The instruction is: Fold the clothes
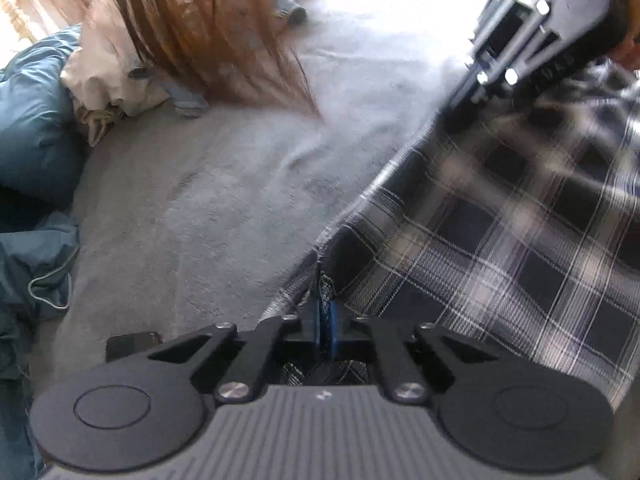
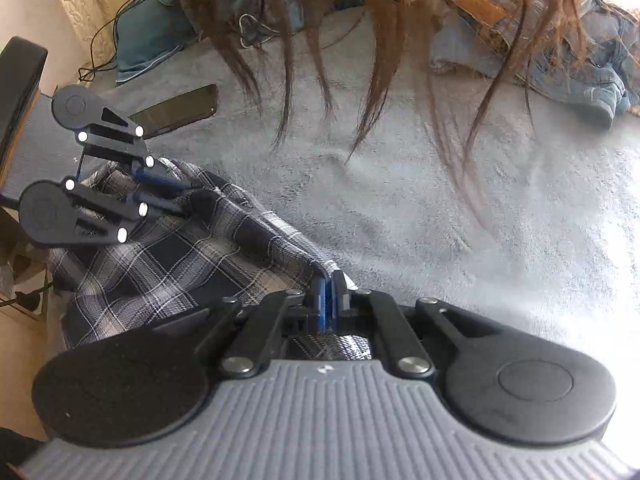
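One plaid garment (image 2: pixel 168 264), two grippers, one phone (image 2: pixel 176 110) at 10 o'clock, one jeans pile (image 2: pixel 560 60) at 1 o'clock.

From my left camera the right gripper (image 1: pixel 480 80) is smeared by blur, so I can't read its jaws there. The shirt (image 1: pixel 500 220) runs off the right edge. Hair (image 2: pixel 380 60) hangs over the jeans (image 2: pixel 560 60), hiding part of them. The phone (image 1: pixel 132 342) is half-hidden behind my gripper's body.

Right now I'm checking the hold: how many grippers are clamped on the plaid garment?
2. The left gripper pinches one end of the plaid garment's edge, and the right gripper pinches the other end.
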{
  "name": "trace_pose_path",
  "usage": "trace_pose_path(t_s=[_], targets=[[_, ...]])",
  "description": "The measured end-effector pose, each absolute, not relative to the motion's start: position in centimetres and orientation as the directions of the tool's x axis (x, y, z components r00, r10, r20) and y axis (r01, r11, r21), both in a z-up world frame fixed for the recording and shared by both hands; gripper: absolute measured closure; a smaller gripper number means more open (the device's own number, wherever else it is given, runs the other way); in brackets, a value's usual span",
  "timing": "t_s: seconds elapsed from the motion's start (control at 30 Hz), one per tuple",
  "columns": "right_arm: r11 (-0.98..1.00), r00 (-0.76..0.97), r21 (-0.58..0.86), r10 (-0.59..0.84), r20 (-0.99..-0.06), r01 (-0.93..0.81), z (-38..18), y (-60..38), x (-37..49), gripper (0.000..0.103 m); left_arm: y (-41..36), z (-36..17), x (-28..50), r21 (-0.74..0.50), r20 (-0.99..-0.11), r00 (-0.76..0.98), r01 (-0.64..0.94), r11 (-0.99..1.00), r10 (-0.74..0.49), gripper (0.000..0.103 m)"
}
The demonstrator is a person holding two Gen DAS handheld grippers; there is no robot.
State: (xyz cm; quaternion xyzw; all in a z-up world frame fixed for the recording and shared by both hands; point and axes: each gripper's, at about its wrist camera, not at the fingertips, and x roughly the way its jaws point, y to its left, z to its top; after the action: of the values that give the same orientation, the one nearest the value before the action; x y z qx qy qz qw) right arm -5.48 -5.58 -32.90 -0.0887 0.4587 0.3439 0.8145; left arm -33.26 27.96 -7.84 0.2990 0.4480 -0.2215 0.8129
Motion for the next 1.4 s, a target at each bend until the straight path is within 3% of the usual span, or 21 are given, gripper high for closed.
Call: trace_pose_path(t_s=[0.17,0.37,0.53,0.6,0.67,0.73,0.9,1.07,1.27,1.4], targets=[[0.755,0.347,0.181,0.483,-0.804,-0.630,-33.0,-5.5,-5.8,0.101,28.5,-8.4,-31.9,0.296,-0.865,0.498,0.604,0.740,-0.060,0.096],[0.762,0.362,0.132,0.444,-0.820,-0.635,-35.0,-4.6,-5.8,0.100,27.4,-8.5,-31.4,0.344,-0.847,0.532,0.563,0.751,-0.011,0.062],[0.786,0.387,0.124,0.427,-0.817,-0.606,-35.6,-3.8,-5.6,0.099,26.0,-5.7,-32.0,0.289,-0.823,0.565,0.513,0.808,-0.064,0.055],[0.805,0.404,0.147,0.435,-0.805,-0.574,-35.1,-4.3,-5.7,0.094,24.6,-5.4,-32.6,0.260,-0.824,0.559,0.522,0.812,-0.096,0.053],[0.829,0.444,0.193,0.459,-0.770,-0.524,-34.3,-5.2,-5.8,0.072,22.9,-5.8,-32.7,0.229,-0.837,0.534,0.539,0.811,-0.119,0.053],[0.851,0.502,0.240,0.479,-0.720,-0.467,-33.4,-6.6,-6.0,0.057,21.1,-6.4,-32.9,0.200,-0.844,0.519,0.543,0.816,-0.138,0.053],[0.881,0.591,0.369,0.473,-0.653,-0.297,-31.3,-12.1,-7.4,0.056,17.9,-8.6,-32.8,0.171,-0.869,0.483,0.493,0.853,-0.105,0.053],[0.934,0.650,0.354,0.298,-0.699,-0.047,-29.0,-23.1,-12.4,0.054,16.5,-10.0,-32.5,0.203,-0.878,0.478,0.422,0.884,-0.027,0.048],[0.921,0.579,0.174,-0.066,-0.812,0.349,-27.7,-41.2,-18.3,0.053,15.8,-10.2,-32.3,0.229,-0.874,0.484,0.342,0.911,0.038,0.043],[0.933,0.479,-0.041,-0.221,-0.850,0.358,-28.4,-48.6,-21.4,0.053,15.3,-10.3,-32.0,0.246,-0.871,0.484,0.288,0.925,0.081,0.040]])
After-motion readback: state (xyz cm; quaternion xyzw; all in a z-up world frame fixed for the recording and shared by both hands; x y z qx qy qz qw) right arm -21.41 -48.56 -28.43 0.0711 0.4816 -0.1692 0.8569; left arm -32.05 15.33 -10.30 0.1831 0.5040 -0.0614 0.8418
